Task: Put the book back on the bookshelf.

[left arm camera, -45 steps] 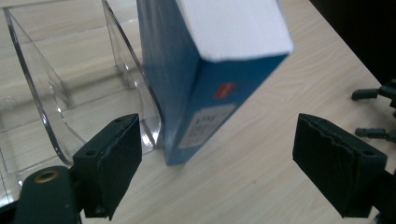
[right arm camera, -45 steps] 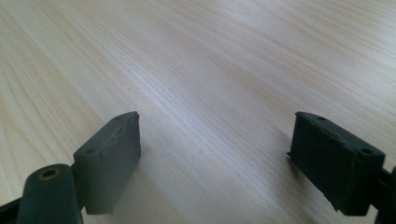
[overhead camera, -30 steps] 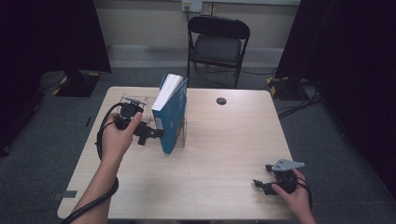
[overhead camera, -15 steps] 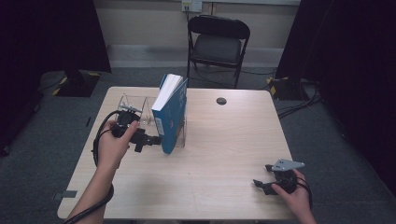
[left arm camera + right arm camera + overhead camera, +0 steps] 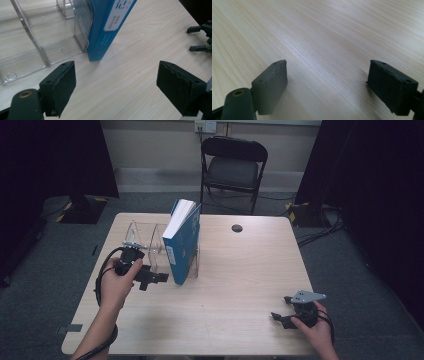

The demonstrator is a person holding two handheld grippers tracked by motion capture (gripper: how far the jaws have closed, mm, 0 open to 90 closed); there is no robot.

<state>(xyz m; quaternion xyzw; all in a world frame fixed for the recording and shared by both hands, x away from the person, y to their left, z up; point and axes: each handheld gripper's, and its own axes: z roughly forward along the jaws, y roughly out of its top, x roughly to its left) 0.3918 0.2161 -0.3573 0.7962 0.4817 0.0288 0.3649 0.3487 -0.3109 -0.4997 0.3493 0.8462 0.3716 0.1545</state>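
Pale matt wood-grain bench. Glossy blue book cover, white paper pages, at 11 o'clock. Clear glossy plastic rack beside. Matt black, rough-edged pads on left tool.

The blue book stands upright, leaning slightly, in the right end of a clear rack. A white label is on its spine.

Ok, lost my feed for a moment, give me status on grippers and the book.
Left hand-held gripper open, just short of blue book. Book upright in clear rack, untouched. Right hand-held gripper open over bare table. Nothing in the way.
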